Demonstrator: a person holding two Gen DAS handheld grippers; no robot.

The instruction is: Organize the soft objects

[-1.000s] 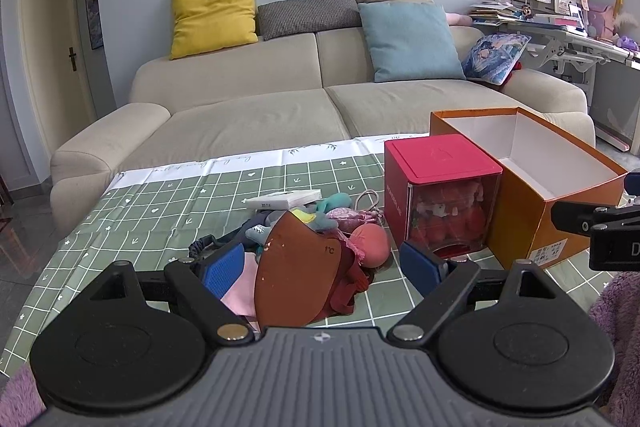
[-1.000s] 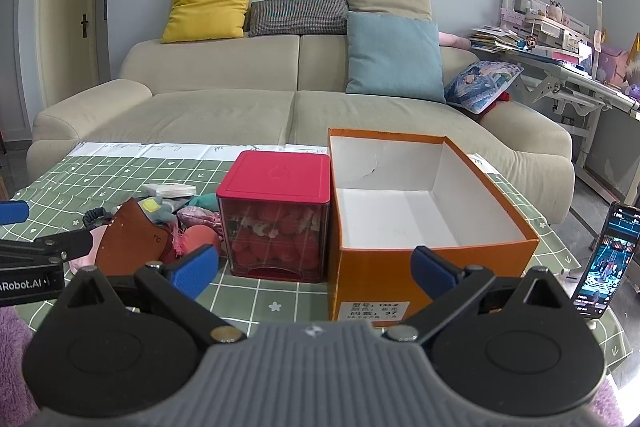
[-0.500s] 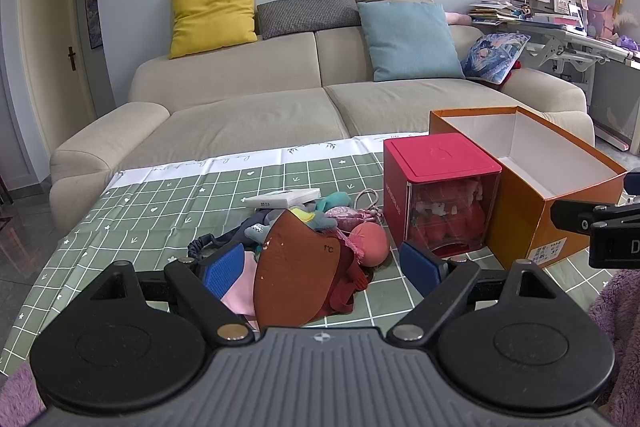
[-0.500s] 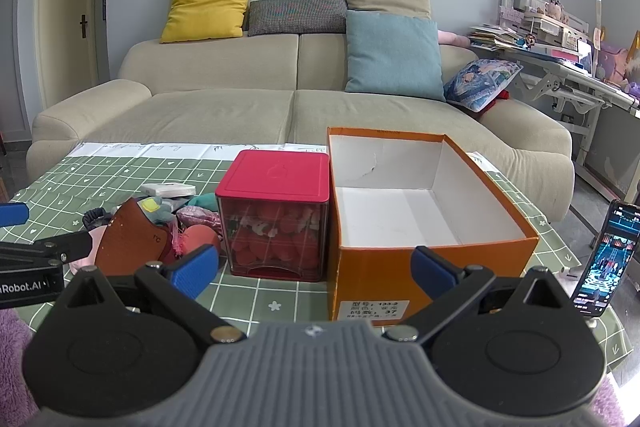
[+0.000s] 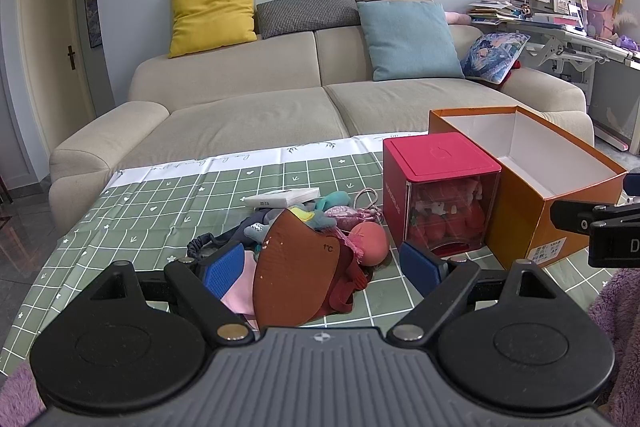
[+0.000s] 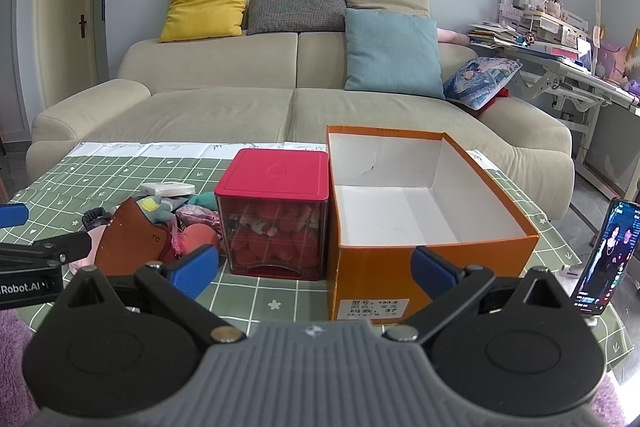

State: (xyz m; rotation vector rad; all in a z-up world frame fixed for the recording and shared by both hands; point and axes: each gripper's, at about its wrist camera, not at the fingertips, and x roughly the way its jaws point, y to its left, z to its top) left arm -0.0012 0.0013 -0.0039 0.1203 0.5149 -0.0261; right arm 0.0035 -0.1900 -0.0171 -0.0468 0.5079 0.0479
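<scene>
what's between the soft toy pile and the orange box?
The red-lidded clear cube, toys visible inside, stands between the soft toy pile and the orange box, clearest in the right wrist view.

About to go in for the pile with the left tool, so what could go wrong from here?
1. The soft items lie tangled in one heap; grabbing the brown leather-like piece may drag its neighbours, including the looped cord.
2. The red-lidded clear plastic cube stands close beside the heap; the open left tool could knock it.

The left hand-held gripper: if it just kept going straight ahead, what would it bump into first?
Most likely the brown leather-like mask atop the pile of soft things, which lies between the open fingers of the left hand-held gripper. Depth is uncertain in this fisheye view.
</scene>
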